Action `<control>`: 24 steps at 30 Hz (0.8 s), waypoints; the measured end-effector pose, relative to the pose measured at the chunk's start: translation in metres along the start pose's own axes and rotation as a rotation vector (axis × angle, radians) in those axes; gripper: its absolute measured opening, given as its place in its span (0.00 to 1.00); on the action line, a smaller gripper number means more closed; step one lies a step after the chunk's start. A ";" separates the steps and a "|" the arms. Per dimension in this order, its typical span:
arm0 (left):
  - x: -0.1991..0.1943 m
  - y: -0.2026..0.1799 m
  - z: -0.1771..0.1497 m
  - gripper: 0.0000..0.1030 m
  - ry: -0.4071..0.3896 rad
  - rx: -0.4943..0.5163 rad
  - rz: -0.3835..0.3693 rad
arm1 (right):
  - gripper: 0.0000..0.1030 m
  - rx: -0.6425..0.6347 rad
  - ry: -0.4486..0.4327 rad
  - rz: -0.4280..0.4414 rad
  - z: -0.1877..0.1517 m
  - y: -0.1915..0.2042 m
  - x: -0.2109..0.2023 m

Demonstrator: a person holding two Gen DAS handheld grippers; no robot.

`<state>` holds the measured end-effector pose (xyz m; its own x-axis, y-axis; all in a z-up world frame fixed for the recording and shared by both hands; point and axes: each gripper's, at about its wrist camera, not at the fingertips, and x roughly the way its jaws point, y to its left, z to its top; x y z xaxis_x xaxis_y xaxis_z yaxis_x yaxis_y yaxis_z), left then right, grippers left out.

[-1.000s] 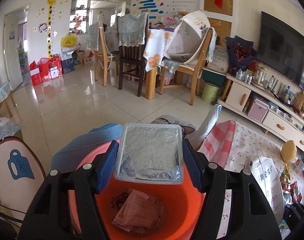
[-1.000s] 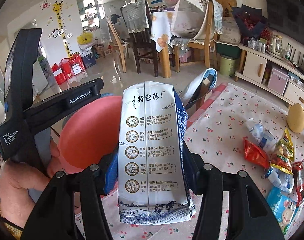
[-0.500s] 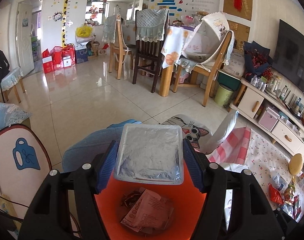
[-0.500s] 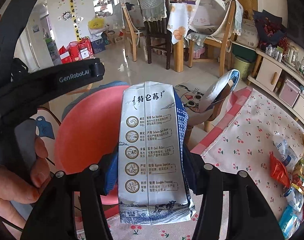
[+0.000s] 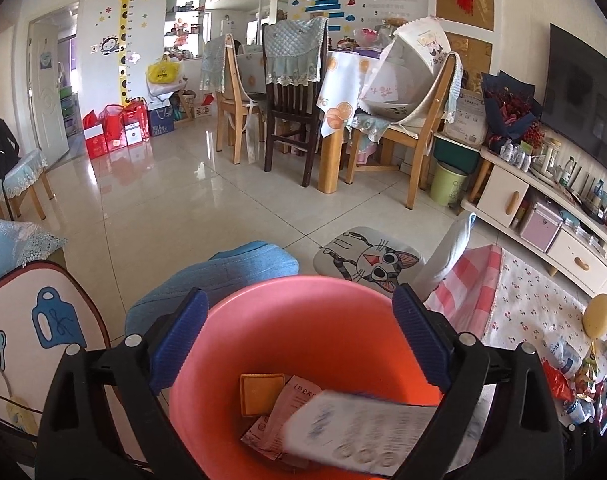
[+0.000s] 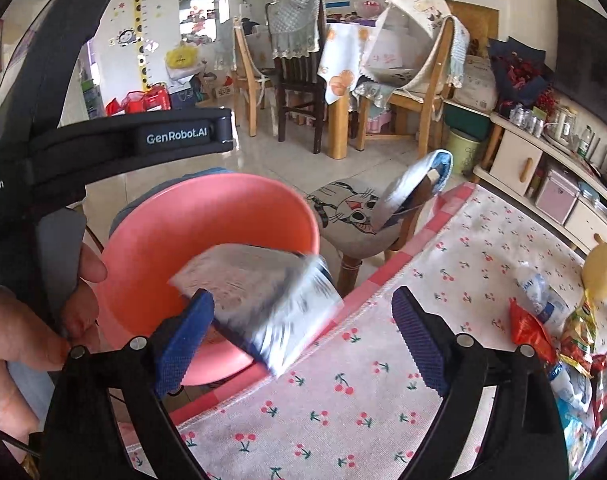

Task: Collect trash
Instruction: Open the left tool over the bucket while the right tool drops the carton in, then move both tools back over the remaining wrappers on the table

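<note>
An orange-pink bin (image 5: 303, 328) sits right under my left gripper (image 5: 299, 336), which is open and empty. Paper scraps (image 5: 279, 420) lie in the bin, and a white milk carton (image 5: 355, 428) shows blurred over them. In the right wrist view my right gripper (image 6: 299, 340) is open. The milk carton (image 6: 263, 296) is blurred and tilted, loose between the fingers, over the near rim of the bin (image 6: 151, 256). Snack wrappers (image 6: 575, 336) and a crushed plastic bottle (image 6: 539, 296) lie on the cherry-print tablecloth (image 6: 383, 360) at the right.
The left gripper's black body and the hand holding it (image 6: 31, 320) fill the left of the right wrist view. A cat-print chair (image 6: 355, 216) stands beyond the table edge. A yellow fruit (image 6: 601, 272) lies near the wrappers. A dining table with chairs (image 5: 331, 92) stands far back.
My left gripper opened and the foil-faced pack it held is gone from its fingers. My right gripper opened too, and the milk carton is tipping out toward the bin.
</note>
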<state>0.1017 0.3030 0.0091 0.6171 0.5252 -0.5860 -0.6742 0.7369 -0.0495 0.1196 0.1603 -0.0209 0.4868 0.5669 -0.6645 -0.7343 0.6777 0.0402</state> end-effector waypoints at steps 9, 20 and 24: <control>-0.004 -0.017 -0.004 0.93 0.002 0.055 -0.018 | 0.88 0.045 -0.014 -0.046 -0.012 -0.017 -0.017; -0.011 -0.047 -0.013 0.94 0.003 0.141 -0.045 | 0.92 0.096 -0.016 -0.108 -0.030 -0.041 -0.039; -0.015 -0.058 -0.017 0.94 -0.004 0.171 -0.062 | 0.92 0.119 -0.012 -0.122 -0.037 -0.050 -0.046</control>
<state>0.1247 0.2450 0.0075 0.6573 0.4779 -0.5827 -0.5560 0.8295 0.0532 0.1163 0.0835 -0.0202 0.5754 0.4818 -0.6609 -0.6081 0.7924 0.0482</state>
